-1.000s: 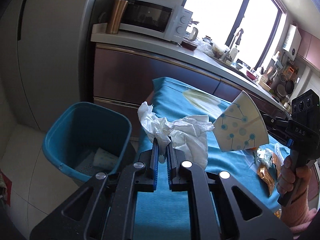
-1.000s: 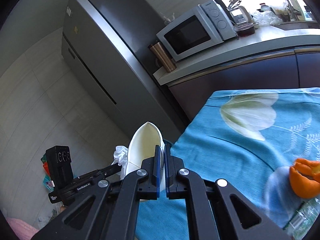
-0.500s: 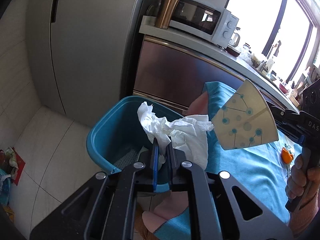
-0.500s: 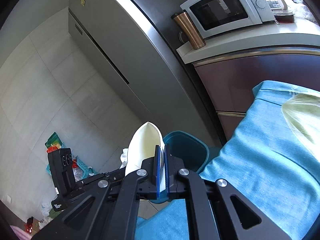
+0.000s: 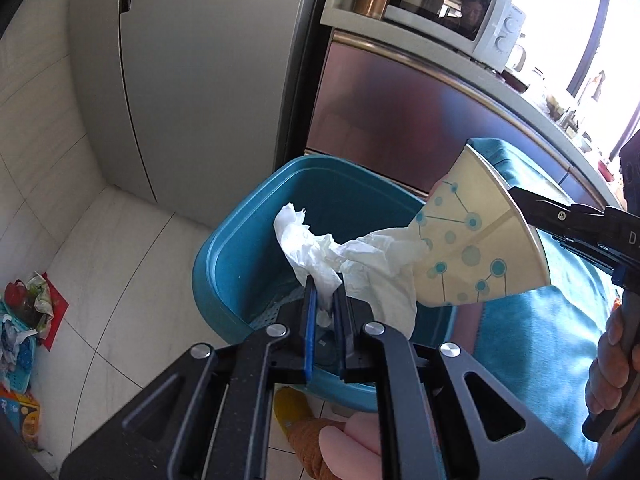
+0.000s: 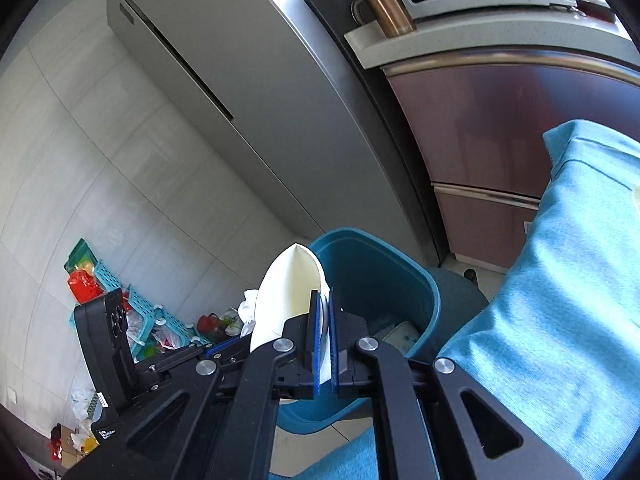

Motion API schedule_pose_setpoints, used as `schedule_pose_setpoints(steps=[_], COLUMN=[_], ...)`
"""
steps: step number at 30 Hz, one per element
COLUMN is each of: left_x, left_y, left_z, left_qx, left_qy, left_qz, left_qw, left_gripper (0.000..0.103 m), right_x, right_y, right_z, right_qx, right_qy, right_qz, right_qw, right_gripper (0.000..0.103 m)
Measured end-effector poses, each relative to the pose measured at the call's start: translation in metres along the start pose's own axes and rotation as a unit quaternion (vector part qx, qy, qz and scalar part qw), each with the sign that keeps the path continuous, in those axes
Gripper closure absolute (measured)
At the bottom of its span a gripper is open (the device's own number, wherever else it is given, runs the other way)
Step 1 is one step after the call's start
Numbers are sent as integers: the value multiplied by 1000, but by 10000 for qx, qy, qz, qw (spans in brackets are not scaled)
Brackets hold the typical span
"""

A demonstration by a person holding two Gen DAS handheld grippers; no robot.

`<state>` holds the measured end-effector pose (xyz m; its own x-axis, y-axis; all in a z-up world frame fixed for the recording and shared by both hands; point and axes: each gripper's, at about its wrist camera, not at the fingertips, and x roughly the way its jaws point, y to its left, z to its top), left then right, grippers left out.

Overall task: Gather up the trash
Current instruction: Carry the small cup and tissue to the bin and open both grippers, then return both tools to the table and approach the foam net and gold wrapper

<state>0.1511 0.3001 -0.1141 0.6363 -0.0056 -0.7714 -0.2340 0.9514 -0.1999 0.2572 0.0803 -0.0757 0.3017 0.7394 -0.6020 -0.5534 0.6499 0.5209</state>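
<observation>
My left gripper [image 5: 325,286] is shut on a crumpled white tissue [image 5: 320,256] and holds it over the open teal trash bin [image 5: 236,240]. My right gripper [image 6: 325,304] is shut on a flattened paper cup [image 6: 290,294] with blue dots, which also shows in the left wrist view [image 5: 472,248], held above the bin's right rim. The bin [image 6: 384,276] stands on the floor beside the table, with some trash at its bottom. The tissue peeks out behind the cup in the right wrist view [image 6: 248,308].
A table with a blue cloth [image 6: 560,280] is to the right of the bin. A grey fridge [image 5: 192,60] and a cabinet with a microwave [image 5: 452,16] stand behind. Baskets and clutter [image 6: 132,320] lie on the floor at the left.
Both grippers have swung left from over the table to above the bin, carrying the tissue and the cup. The bin now sits directly under them.
</observation>
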Motion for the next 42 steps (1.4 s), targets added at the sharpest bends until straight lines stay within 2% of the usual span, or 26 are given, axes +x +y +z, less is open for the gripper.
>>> schedule_pose_setpoints(steps=[6,10,17,20,24,28,33,37,42], left_x=[16,23,21,13,-6,-28,-55,-69,-77], left_y=[0,-2,-7,-11,-24,-44,-84,-126,-187], left_z=[0,0,1,1,-3,-8,-20,-35,-59], left_qx=[13,3,0,32,182,362,842,1263,1864], left_qy=[121,125,65,-35,-280,-530,-774,-778,-591], left_qz=[95,149,101,28,-73,-359,-797,-1343,-1972], left_qw=[9999,9998,9999,10000,9994,9973,9902,9798,9607], left_gripper=[91,82,76,74,65,59,52,51,51], right_x=[22,31,13,-3,-32,-71,-128,-171,-224], right_y=[0,-2,-4,-4,-2,3,6,-6,-30], right_z=[-6,-9,-14,-19,-29,-43,-67,-90,-118], right_qx=[28,73,71,15,-103,-288,-456,-382,-118], right_qy=[310,432,263,144,-41,-308,-766,-1047,-1388], right_qz=[-143,-211,-139,-113,-91,-106,-261,-491,-1171], right_qw=[9994,9988,9995,9998,9999,9991,9957,9926,9833], right_gripper=[97,90,89,85,81,76,71,70,70])
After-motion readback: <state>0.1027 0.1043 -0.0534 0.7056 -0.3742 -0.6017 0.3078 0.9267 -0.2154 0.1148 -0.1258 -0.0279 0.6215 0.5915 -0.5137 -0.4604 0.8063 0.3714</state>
